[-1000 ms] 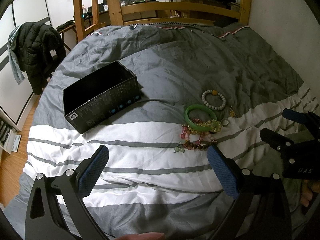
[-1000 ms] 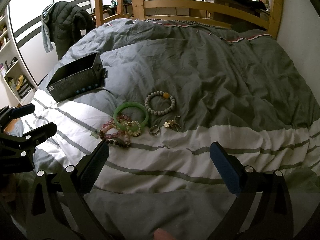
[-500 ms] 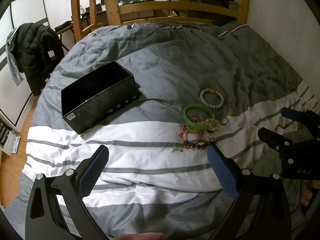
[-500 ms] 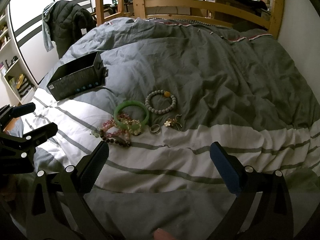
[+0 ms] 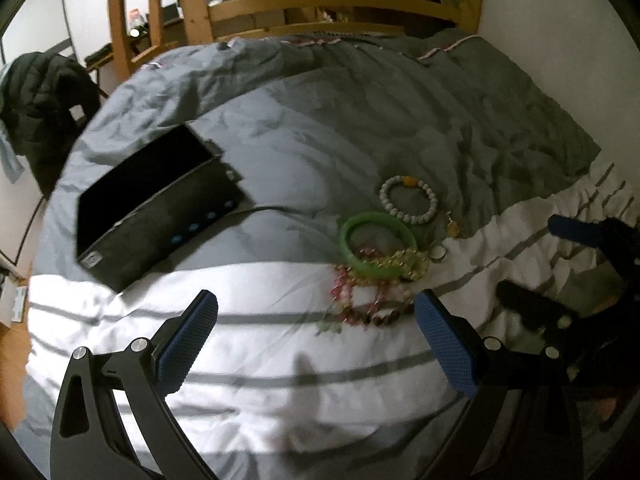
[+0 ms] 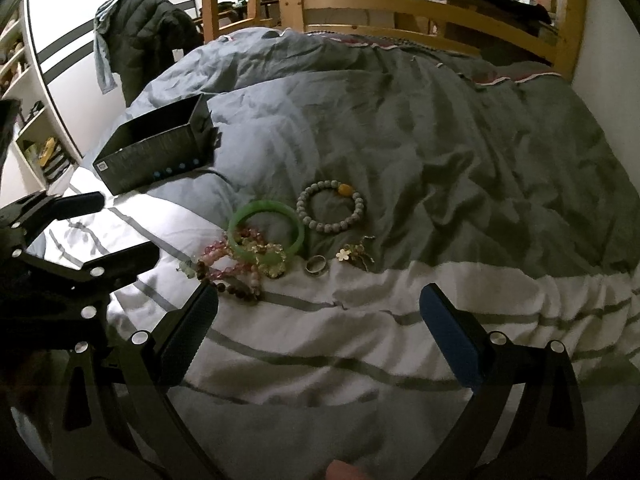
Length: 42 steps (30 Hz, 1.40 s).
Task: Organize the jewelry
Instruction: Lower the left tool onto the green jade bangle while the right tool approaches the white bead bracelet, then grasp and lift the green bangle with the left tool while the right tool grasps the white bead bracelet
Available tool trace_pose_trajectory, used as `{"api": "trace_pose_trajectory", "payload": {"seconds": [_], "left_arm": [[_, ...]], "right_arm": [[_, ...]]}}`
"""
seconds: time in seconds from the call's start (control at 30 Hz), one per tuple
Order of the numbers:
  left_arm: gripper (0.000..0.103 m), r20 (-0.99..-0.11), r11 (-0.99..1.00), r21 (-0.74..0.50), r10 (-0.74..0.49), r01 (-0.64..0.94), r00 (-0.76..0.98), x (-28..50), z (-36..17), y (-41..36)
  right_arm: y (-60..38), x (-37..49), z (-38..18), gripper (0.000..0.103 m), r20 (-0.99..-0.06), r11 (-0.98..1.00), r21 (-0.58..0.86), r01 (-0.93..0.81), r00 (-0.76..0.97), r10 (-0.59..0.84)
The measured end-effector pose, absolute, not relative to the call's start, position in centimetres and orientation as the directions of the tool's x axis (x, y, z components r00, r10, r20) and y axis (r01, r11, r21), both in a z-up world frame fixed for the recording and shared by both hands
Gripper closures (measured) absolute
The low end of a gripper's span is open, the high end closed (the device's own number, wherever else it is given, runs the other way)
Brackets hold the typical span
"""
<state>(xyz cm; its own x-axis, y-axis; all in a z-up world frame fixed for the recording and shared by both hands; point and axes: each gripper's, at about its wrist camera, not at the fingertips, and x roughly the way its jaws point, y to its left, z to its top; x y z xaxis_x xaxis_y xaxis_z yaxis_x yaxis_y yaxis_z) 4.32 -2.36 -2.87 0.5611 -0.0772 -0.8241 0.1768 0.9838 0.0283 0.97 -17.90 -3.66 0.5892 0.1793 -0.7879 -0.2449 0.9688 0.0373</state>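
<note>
A pile of jewelry lies on the grey and white striped duvet (image 6: 440,296): a green bangle (image 6: 265,234), a pale beaded bracelet with an amber bead (image 6: 331,206), pink and dark bead bracelets (image 6: 232,270), a silver ring (image 6: 316,265) and a gold flower piece (image 6: 354,256). An open black box (image 6: 154,150) stands to the left of them. My left gripper (image 5: 316,340) is open and empty, just short of the bead bracelets (image 5: 366,302), with the bangle (image 5: 378,244) and box (image 5: 156,204) beyond. My right gripper (image 6: 320,332) is open and empty, just short of the pile.
A wooden bed frame (image 6: 420,8) runs along the far end. A dark jacket (image 6: 140,44) hangs at the left beside a white shelf unit (image 6: 36,128). A white wall (image 5: 560,40) borders the bed on the right.
Both grippers have moved forward toward the jewelry pile, which now looks larger and closer. Both stay open and empty. The left view is blurred by the motion.
</note>
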Motion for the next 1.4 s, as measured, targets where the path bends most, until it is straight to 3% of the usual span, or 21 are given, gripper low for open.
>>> {"api": "trace_pose_trajectory", "payload": {"seconds": [0.27, 0.4, 0.43, 0.47, 0.6, 0.67, 0.8, 0.93, 0.97, 1.2, 1.4], "left_arm": [[0.009, -0.858, 0.973, 0.033, -0.090, 0.230, 0.506, 9.6, -5.7, -4.6], [0.032, -0.888, 0.972, 0.039, -0.073, 0.232, 0.455, 11.7, -8.0, -5.4], [0.042, -0.895, 0.972, 0.051, -0.057, 0.229, 0.441, 12.1, -8.7, -5.5], [0.046, -0.901, 0.972, 0.057, -0.049, 0.229, 0.431, 12.2, -9.1, -5.5], [0.054, -0.907, 0.971, 0.047, -0.057, 0.235, 0.417, 12.3, -9.8, -5.4], [0.071, -0.909, 0.971, 0.030, -0.072, 0.237, 0.410, 12.6, -9.8, -5.2], [0.087, -0.909, 0.975, 0.013, -0.081, 0.220, 0.410, 12.7, -9.7, -4.9], [0.089, -0.912, 0.979, -0.023, -0.104, 0.204, 0.397, 13.1, -9.7, -4.3], [0.091, -0.912, 0.979, -0.022, -0.103, 0.204, 0.396, 13.1, -9.7, -4.3], [0.094, -0.903, 0.980, -0.024, -0.107, 0.198, 0.416, 13.0, -9.4, -4.0], [0.095, -0.885, 0.982, -0.048, -0.126, 0.180, 0.448, 12.2, -8.0, -3.4]], "right_arm": [[-18.9, 4.5, -6.6, 0.004, -0.835, 0.969, 0.068, -0.236, 0.519, 0.185], [-19.6, 6.9, -7.5, 0.010, -0.840, 0.971, 0.062, -0.230, 0.514, 0.175], [-19.6, 7.4, -7.7, 0.013, -0.838, 0.972, 0.048, -0.230, 0.520, 0.165], [-19.6, 8.0, -8.0, 0.020, -0.839, 0.972, 0.044, -0.231, 0.519, 0.162], [-19.6, 10.2, -9.2, 0.027, -0.844, 0.967, 0.083, -0.241, 0.499, 0.196], [-19.5, 11.3, -9.7, 0.030, -0.837, 0.961, 0.123, -0.246, 0.495, 0.233], [-18.6, 12.8, -10.8, 0.031, -0.843, 0.958, 0.126, -0.257, 0.482, 0.240], [-19.6, 13.5, -11.4, 0.043, -0.834, 0.954, 0.205, -0.219, 0.471, 0.287], [-20.1, 13.5, -11.3, 0.055, -0.832, 0.957, 0.211, -0.200, 0.477, 0.283], [-21.1, 12.9, -10.1, 0.088, -0.788, 0.955, 0.240, -0.175, 0.539, 0.297], [-21.3, 11.8, -8.1, 0.092, -0.723, 0.933, 0.286, -0.220, 0.590, 0.361]]}}
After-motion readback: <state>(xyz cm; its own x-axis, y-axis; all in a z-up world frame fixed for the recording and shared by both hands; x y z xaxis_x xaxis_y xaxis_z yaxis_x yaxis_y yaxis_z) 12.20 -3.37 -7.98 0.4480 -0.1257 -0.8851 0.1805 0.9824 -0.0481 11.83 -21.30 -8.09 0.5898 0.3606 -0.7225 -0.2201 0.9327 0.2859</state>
